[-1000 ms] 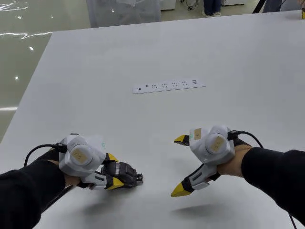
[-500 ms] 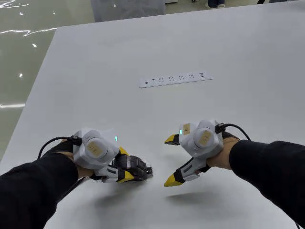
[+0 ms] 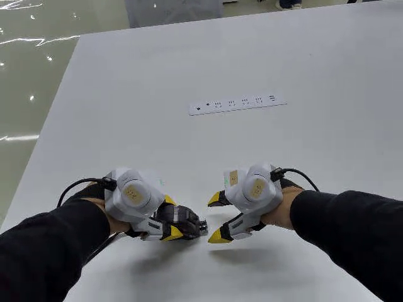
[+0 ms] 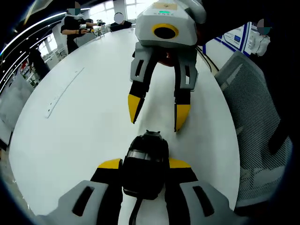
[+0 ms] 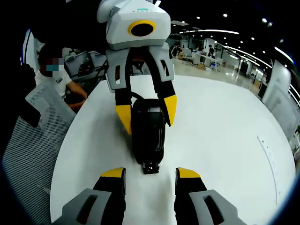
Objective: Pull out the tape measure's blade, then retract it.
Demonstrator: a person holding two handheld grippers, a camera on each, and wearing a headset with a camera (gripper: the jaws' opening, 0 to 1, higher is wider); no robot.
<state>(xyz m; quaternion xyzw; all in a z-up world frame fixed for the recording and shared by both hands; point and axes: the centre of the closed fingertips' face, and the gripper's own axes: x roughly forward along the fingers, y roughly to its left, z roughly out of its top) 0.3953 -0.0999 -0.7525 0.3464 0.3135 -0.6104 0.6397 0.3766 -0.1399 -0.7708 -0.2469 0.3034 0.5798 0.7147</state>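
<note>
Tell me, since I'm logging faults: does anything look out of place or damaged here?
Nothing stands out. The left gripper holds the tape measure on the table, blade not pulled out; the right gripper faces it, open. A power strip lies flat farther back.

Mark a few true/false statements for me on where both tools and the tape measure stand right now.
1. The left tool is shut on the tape measure. True.
2. The right tool is clamped on the blade tip. False: its jaws stand open at the tape measure's front end, not closed on anything.
3. A long stretch of blade lies pulled out across the table. False: the tape measure shows no blade drawn out.
4. The power strip lies farther up the table, apart from both tools. True.
</note>
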